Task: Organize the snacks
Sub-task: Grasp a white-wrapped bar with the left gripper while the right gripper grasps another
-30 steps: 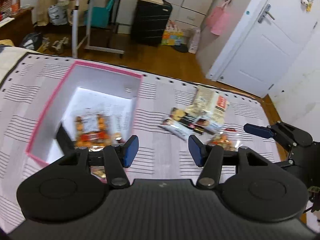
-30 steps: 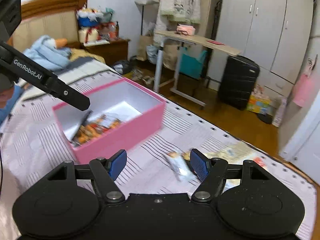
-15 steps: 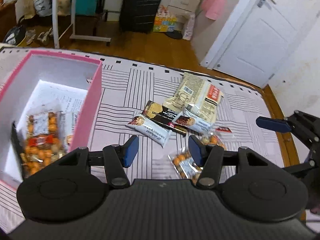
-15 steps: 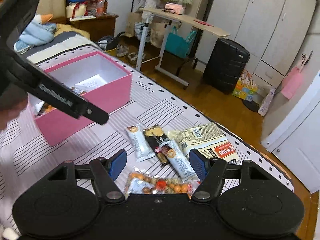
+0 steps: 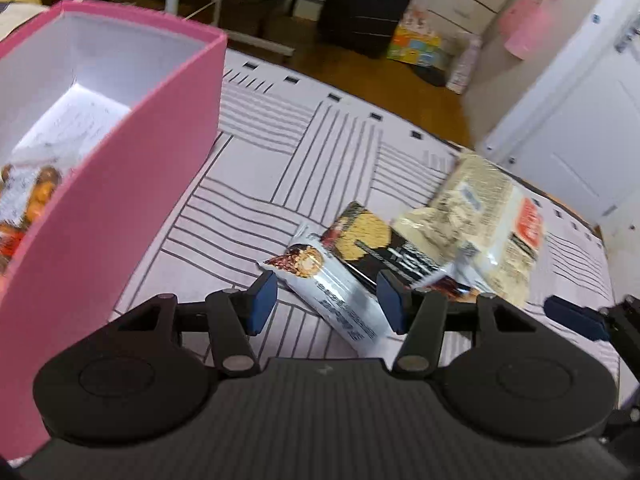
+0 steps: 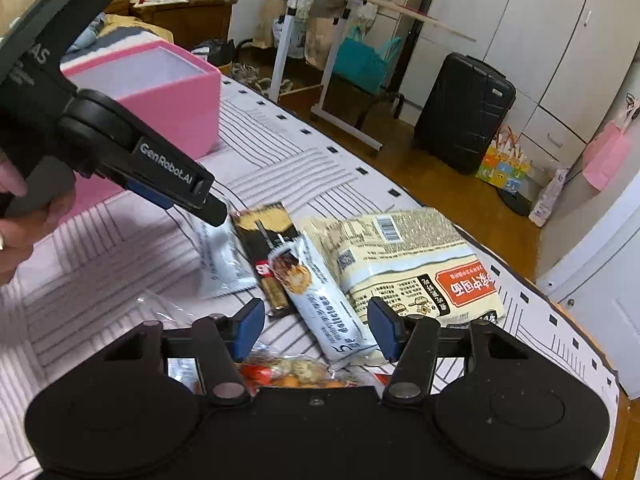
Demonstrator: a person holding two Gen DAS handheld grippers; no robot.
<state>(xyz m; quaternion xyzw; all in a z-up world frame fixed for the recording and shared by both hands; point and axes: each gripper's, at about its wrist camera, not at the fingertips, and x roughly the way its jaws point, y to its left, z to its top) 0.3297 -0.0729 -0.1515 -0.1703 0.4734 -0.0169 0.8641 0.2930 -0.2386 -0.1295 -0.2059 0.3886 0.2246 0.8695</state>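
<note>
2 hand-held grippers were seen over a bed (image 5: 320, 152) covered with a line-patterned sheet. 1 pink box (image 5: 100, 216) was set on the bed, open at the top, with 1 packet of orange snacks (image 5: 28, 204) lying inside it.

Beside the pink box, on its door-facing side, a cluster of loose snacks was counted: 2 white bar wrappers, 1 dark bar wrapper (image 6: 266, 240), 1 large beige noodle packet (image 6: 404, 264) and at least 1 clear packet of orange snacks (image 6: 292, 372). The first white bar wrapper (image 5: 340, 296) lay nearest the box, its long axis running diagonally, one end pointed toward the box and the other toward the left hand-held gripper. The second white bar wrapper (image 6: 320, 300) was laid over the dark one, its long axis roughly parallel to it. The noodle packet lay farthest from the box, touching the bars.

The left hand-held gripper (image 5: 326, 306) was held released, its blue pads apart on either side of the first white bar wrapper without pressing on it. The right hand-held gripper (image 6: 318, 330) was likewise released; its jaws had just been closing, with the second white bar wrapper between them but not pressed.
</note>
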